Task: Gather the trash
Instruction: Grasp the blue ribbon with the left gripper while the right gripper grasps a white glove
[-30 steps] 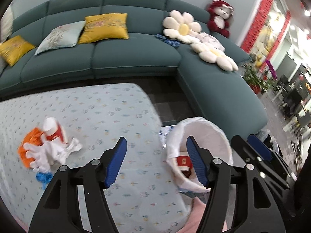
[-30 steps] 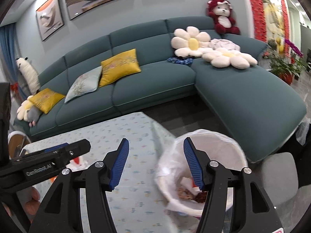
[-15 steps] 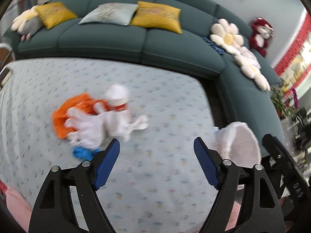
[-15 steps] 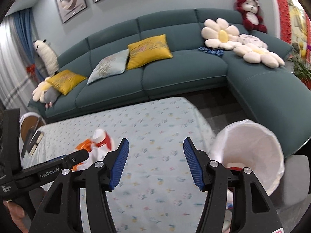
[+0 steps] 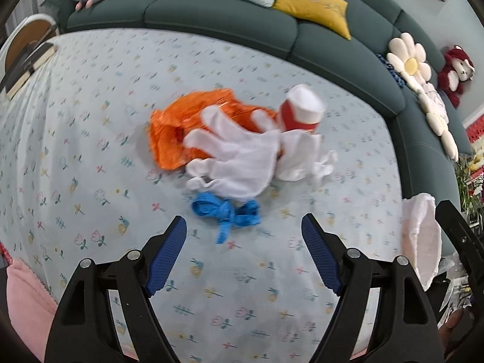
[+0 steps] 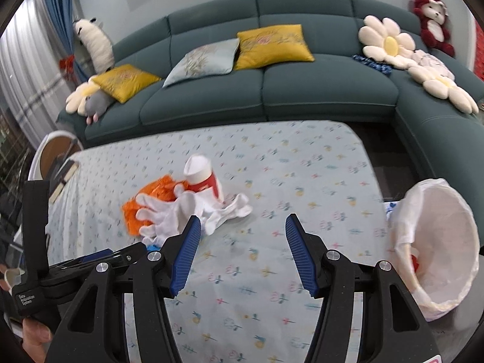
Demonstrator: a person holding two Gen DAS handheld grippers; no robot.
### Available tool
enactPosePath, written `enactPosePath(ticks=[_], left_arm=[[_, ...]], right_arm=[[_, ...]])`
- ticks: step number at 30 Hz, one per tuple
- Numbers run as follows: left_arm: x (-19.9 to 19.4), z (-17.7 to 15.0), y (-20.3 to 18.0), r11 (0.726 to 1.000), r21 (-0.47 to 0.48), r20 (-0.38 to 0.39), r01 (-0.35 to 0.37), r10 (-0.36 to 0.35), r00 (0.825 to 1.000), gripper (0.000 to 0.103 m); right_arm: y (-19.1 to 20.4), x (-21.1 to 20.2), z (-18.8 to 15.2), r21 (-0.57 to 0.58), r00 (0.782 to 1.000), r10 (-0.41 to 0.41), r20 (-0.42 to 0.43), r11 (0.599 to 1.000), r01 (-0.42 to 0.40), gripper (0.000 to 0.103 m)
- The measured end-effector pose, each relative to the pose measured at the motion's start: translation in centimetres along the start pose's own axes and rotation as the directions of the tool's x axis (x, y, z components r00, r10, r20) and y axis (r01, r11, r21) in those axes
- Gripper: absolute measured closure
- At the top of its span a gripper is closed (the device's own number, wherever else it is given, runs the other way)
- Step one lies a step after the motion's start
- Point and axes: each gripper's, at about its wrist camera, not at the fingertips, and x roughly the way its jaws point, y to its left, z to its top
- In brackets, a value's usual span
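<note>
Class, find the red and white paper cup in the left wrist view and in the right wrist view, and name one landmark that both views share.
Left wrist view: red and white paper cup lies right of centre in the upper half, beside the orange wrapper.
Right wrist view: the cup lies left of centre, behind the white gloves.
Shared landmark: the red plush bear on the sofa.

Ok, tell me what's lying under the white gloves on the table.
Under the white gloves an orange wrapper sticks out on one side and a blue scrap on the other. Anything fully beneath them is covered.
</note>
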Motion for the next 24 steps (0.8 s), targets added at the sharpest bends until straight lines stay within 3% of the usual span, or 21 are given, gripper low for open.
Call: enactPosePath(ticks=[11, 17, 21, 24], left_arm=[[5.2, 0.4, 2.7, 0.999, -0.051, -0.099, -0.002, -0.003, 0.995, 0.030], [7.1, 0.7, 3.1, 0.998, -0.060, -0.136, 0.021, -0.029, 0.990, 0.045], [8.0, 0.5, 3.3, 0.997, -0.066, -0.159, 0.043, -0.053, 0.986, 0.063], [8.0, 0.3, 3.4, 0.996, -0.073, -0.153, 0.059, -0.069, 0.986, 0.070]], right_arm=[[3.0, 6.6, 0.3, -0.038, 0.995, 0.007, -0.099, 0.999, -0.011, 0.046], [4.2, 10.2, 0.8, -0.062, 0.990, -0.001, -0.140, 0.998, -0.007, 0.046], [4.7, 12.2, 1.0, -0.070, 0.987, -0.009, -0.160, 0.998, -0.002, 0.046], [5.0, 13.6, 1.0, -0.078, 0.984, -0.016, -0.177, 0.997, 0.002, 0.046]])
